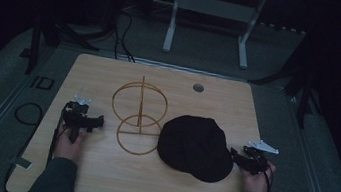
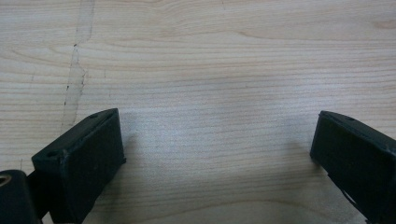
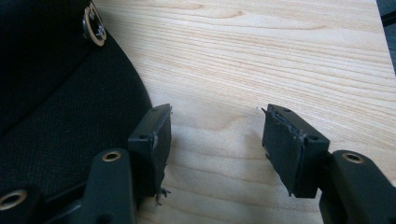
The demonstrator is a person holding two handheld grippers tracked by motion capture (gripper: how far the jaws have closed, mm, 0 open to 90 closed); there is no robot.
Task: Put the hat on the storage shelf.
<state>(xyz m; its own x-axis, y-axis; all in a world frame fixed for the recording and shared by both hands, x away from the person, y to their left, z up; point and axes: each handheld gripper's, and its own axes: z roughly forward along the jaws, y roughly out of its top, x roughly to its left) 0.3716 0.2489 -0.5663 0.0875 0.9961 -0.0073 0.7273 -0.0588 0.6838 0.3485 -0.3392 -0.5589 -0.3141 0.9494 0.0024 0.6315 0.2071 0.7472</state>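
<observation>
the left gripper (image 1: 85, 120) is resting over the left part of the wooden table (image 1: 95, 186), its jaws standing wide apart with only bare wood grain between them in the left gripper view, and it is sitting well apart from the black cap (image 1: 195, 147). just to its right the wire stand (image 1: 138, 116), a thin golden frame of hoops on a round base, is standing upright between that gripper and the cap, with the cap's edge lying just beside its base ring. the cap is lying flat on the table, right of centre. at its right edge the right gripper (image 1: 245, 159) is waiting with jaws apart and nothing between them; in the right gripper view one jaw is sitting right at the fabric edge (image 3: 70, 116) while the other is standing over bare wood. the likely trouble is a closing that is catching only a thin fold, so the cap is slipping out on lifting. a drag leftward is also risking a knock against the light stand, tipping it.
</observation>
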